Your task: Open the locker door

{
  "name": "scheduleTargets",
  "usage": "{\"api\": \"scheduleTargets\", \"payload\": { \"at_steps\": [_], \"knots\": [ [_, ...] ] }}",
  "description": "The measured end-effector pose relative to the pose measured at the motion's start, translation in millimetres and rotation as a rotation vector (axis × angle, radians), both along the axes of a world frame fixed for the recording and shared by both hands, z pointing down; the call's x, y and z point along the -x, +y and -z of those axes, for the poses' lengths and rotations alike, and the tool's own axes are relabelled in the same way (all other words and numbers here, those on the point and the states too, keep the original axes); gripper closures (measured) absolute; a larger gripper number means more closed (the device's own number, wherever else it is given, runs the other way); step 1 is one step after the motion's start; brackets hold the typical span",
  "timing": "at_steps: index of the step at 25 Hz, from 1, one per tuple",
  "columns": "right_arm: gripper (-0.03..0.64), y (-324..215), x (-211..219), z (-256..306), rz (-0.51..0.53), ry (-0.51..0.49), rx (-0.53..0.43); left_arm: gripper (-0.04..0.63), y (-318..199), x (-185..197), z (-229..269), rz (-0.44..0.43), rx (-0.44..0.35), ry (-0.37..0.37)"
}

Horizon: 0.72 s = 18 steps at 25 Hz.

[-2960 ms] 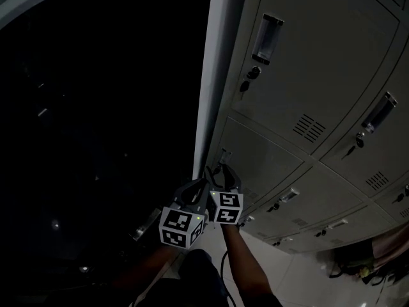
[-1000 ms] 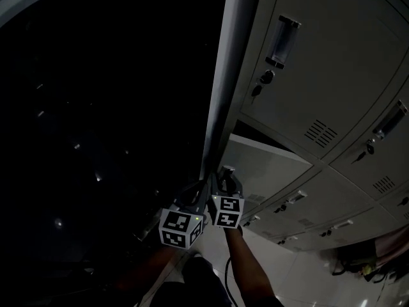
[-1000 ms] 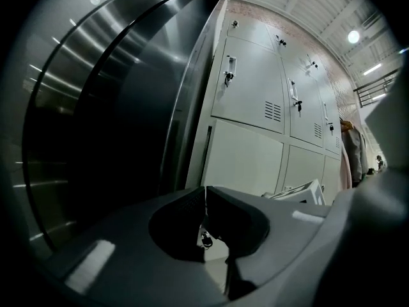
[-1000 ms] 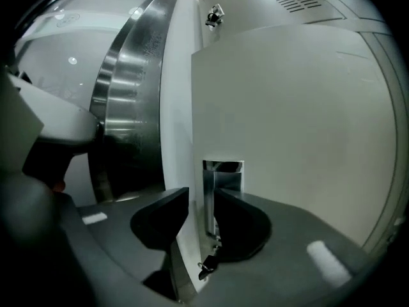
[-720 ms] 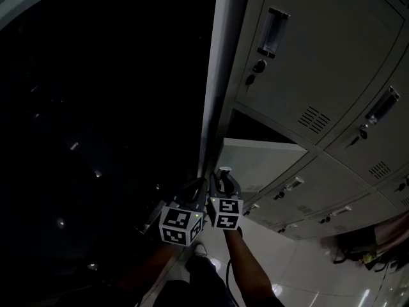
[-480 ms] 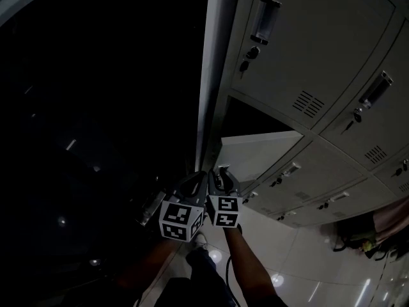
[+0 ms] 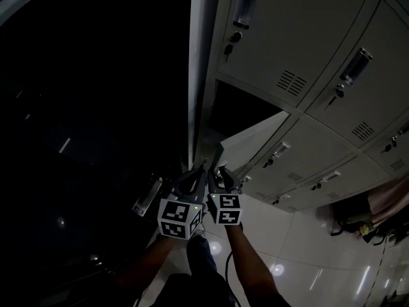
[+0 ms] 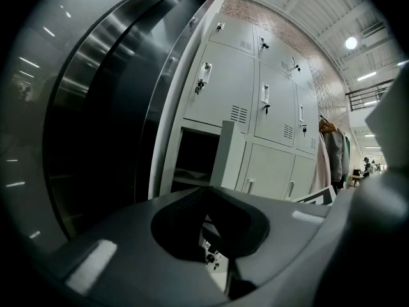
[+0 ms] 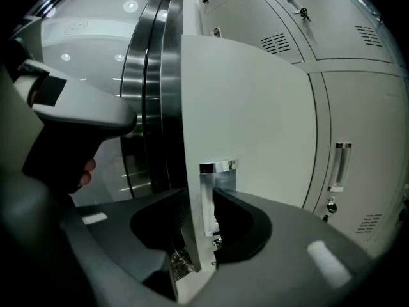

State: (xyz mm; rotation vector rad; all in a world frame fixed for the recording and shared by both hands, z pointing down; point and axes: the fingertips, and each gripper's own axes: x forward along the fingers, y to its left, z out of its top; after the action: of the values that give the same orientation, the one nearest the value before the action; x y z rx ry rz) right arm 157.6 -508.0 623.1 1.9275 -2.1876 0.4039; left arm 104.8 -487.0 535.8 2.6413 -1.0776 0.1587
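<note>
Overhead, shows the locker door [image 7: 255,142] swung well out from the right side of the open compartment [image 7: 239,107]. Puts the right tongs [image 7: 220,173] at its free edge, the left tongs [image 7: 195,181] just beside them, idle.

Next, along the left tongs [image 8: 208,190]: closed on nothing, with the door [image 8: 229,155] edge-on ahead, right of the compartment [image 8: 192,162].

Lastly, along the right tongs [image 9: 201,197]: clamped across the door's upright free edge at the vertical handle [image 9: 216,178]. Probably calls for pulling away from the compartment, around the hinge side.
</note>
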Motion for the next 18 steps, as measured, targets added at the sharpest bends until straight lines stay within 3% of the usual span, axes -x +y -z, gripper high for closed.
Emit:
{"api": "scheduleTargets", "payload": {
  "at_steps": [18],
  "knots": [
    [0.483, 80.1, -44.4, -3.8, -0.103, 0.048, 0.074, 0.595, 71.0, -25.6, 20.8, -0.091, -0.027, 0.013]
  ]
}}
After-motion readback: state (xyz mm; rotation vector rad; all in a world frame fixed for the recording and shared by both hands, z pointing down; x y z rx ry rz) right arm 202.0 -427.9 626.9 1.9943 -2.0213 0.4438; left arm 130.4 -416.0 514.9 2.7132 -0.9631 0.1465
